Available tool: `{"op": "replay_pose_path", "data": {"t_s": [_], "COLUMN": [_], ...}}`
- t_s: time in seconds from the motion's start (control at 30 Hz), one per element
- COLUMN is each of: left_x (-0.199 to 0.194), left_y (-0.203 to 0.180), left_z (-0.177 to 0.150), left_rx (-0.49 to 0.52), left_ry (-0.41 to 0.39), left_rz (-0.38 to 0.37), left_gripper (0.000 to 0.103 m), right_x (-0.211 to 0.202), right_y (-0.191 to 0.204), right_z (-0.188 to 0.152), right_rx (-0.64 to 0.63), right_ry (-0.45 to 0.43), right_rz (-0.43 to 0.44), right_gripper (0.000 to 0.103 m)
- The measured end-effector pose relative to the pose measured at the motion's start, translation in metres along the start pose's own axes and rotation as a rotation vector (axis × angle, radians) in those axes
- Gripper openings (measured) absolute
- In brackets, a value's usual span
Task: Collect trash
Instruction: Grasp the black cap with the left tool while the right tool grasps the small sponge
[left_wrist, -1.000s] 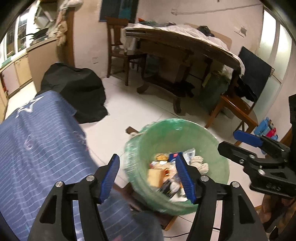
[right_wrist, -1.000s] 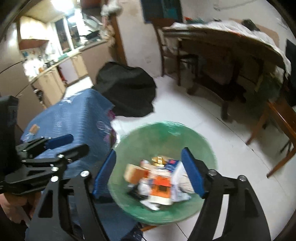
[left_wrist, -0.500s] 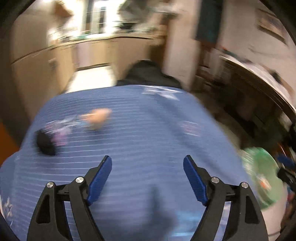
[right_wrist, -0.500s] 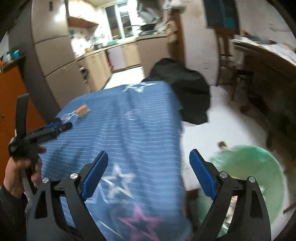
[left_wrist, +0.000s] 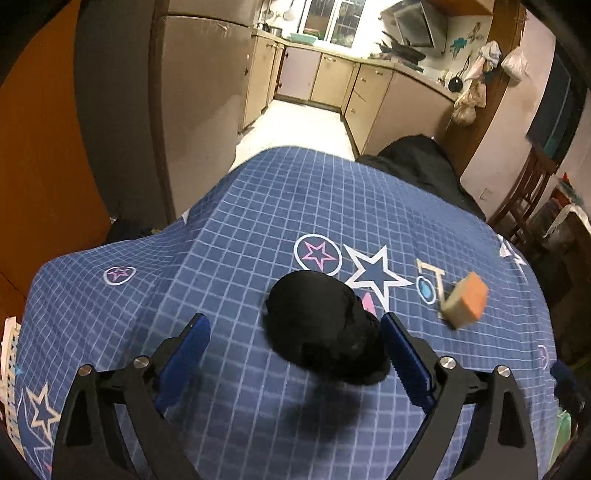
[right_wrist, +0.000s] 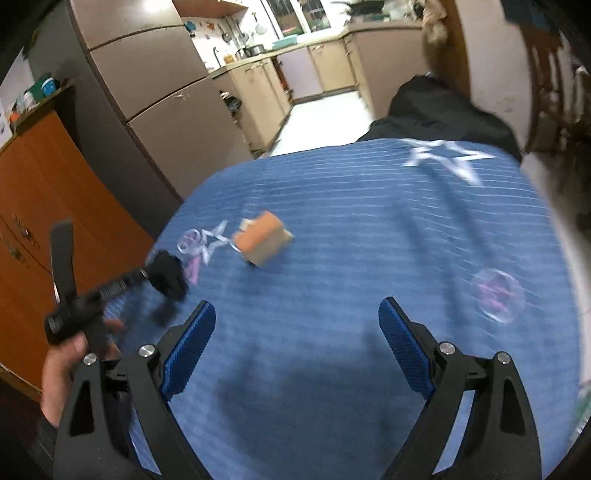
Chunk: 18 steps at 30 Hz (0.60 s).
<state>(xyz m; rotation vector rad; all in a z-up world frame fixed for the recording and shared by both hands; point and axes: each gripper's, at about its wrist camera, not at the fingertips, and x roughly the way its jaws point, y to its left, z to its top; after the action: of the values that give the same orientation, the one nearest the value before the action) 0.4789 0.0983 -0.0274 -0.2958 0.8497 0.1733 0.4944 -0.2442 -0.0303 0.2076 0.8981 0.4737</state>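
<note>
We hold the left gripper (left_wrist: 295, 354) spread wide over the blue checked tablecloth (left_wrist: 221, 236), w/ a black crumpled wad (left_wrist: 321, 328) between its fingers, nearer the right one, not pinched. An orange-topped box (left_wrist: 466, 304) sits just right of it. Right gripper (right_wrist: 297, 339) is also spread, nothing in it.

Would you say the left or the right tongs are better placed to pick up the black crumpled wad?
Left. The left tongs are open, with the black wad between their fingers; the right tongs face bare cloth.
</note>
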Motion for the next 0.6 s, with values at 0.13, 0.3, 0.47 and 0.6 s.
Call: {"op": "replay_pose_path", "data": {"t_s": [0.13,0.3,0.47,0.6], "left_x": [0.014,0.023,0.031,0.04], "left_y": [0.001,-0.006,-0.013,-0.021], "left_z": [0.007,-0.002,0.0,0.003], "left_rx": [0.0,0.0,0.012,0.023], "left_ry": [-0.01,-0.017,-0.003,-0.005], "left_rz": [-0.002,-0.059,-0.116,-0.12], "left_gripper": [0.098,0.087,0.08,0.076], "right_x": [0.036,0.072,0.098,0.108], "right_y": [0.017,0.034,0.038,0.048], "right_z": [0.023,0.038,0.05,0.053], "right_rx": [0.031,0.041,0.048,0.034], "right_ry": [0.039,0.102,0.129,0.146], "right_rz": [0.03,-0.024,-0.095,-0.101], "right_gripper": [0.086,0.069,0.061,0.052]}}
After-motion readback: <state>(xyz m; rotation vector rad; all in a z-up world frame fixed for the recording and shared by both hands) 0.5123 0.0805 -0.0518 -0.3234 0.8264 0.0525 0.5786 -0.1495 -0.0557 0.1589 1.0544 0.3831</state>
